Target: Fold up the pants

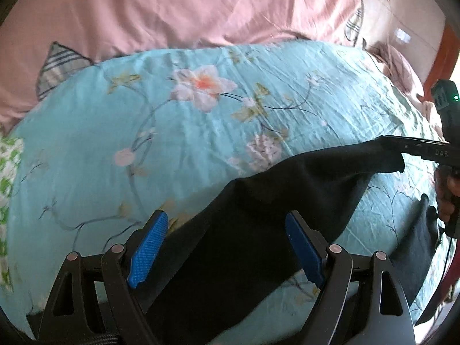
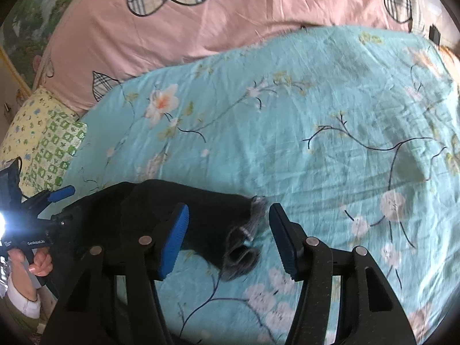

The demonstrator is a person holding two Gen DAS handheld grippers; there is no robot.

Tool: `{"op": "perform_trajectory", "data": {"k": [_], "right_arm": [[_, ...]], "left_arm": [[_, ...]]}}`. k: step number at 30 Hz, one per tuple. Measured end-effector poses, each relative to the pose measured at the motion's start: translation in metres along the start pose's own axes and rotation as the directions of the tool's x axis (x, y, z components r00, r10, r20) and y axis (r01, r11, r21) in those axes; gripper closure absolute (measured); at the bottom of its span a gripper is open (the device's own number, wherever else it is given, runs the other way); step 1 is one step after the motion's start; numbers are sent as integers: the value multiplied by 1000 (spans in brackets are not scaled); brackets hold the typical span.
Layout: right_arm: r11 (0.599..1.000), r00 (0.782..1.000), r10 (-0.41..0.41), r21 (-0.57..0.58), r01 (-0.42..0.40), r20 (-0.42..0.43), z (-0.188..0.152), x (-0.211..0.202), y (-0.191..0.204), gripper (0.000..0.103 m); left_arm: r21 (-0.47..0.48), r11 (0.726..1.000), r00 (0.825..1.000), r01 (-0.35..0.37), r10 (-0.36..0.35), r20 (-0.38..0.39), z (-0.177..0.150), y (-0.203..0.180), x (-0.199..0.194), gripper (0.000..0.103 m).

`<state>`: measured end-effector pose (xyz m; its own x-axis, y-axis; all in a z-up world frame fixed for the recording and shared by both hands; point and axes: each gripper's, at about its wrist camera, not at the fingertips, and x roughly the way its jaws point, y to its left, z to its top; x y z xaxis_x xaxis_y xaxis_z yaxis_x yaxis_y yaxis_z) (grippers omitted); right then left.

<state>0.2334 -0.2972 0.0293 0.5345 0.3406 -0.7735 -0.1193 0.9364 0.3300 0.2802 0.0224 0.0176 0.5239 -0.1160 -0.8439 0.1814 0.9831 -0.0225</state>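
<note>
The left tool (image 1: 227, 247) and right tool (image 2: 228, 240) are held wide open, gripping nothing. The black pants (image 2: 178, 212), lying bunched on the bed (image 2: 287, 132), should be spread flat first.

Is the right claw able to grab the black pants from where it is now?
Probably yes. The right claw is open, and the end of the black pants sits right between its fingers, with nothing covering it.

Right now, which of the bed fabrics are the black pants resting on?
The turquoise floral sheet; the pink cover with plaid shapes and the green-patterned pillow lie apart from the pants.
</note>
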Motion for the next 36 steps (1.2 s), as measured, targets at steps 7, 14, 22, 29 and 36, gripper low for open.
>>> {"op": "perform_trajectory", "data": {"k": [7,14,22,29,36], "right_arm": [[1000,997,26,-9,-27,-68,8,20,-7,54],[996,992,67,-60,-73,-107,13,26,-6,92],[988,995,86,-126,-90,-44,15,-3,3,95],[985,997,66,-159,-60,31,12,-42,-4,96],[982,996,61,-182,-49,61,-11,-65,-14,96]], "left_arm": [[32,999,998,25,-23,-61,17,2,41,19],[30,996,980,79,-72,-188,17,11,81,32],[46,989,982,141,-134,-134,6,-2,42,96],[25,981,981,192,-192,-25,-19,-23,-31,97],[23,973,973,231,-231,-13,-56,-58,-61,97]]}}
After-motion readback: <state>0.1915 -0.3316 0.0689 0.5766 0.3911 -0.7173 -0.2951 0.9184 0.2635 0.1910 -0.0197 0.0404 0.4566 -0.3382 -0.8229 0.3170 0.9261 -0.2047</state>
